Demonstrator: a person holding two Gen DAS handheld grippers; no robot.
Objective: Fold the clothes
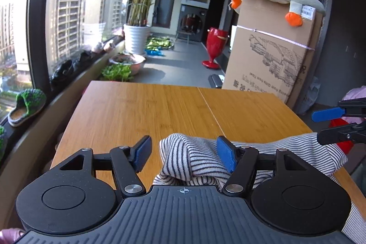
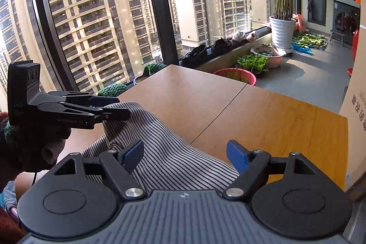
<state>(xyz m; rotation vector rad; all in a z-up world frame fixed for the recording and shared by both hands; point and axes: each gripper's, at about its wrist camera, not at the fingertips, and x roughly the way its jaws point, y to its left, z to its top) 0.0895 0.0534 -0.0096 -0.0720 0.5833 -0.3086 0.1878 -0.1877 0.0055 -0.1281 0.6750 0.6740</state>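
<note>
Striped garment (image 1: 196, 159), the only one, lies bunched on the near part of your wooden worktop (image 1: 137, 111). Your two grippers are over it: left gripper (image 1: 184, 156) and right gripper (image 2: 185, 156) both have jaws wide, pads pressing nothing.

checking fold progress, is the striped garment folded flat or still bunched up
Still bunched up: the striped garment lies in rumpled humps with loose creases at the near edge of the wooden table, with no flat, squared fold visible.
</note>
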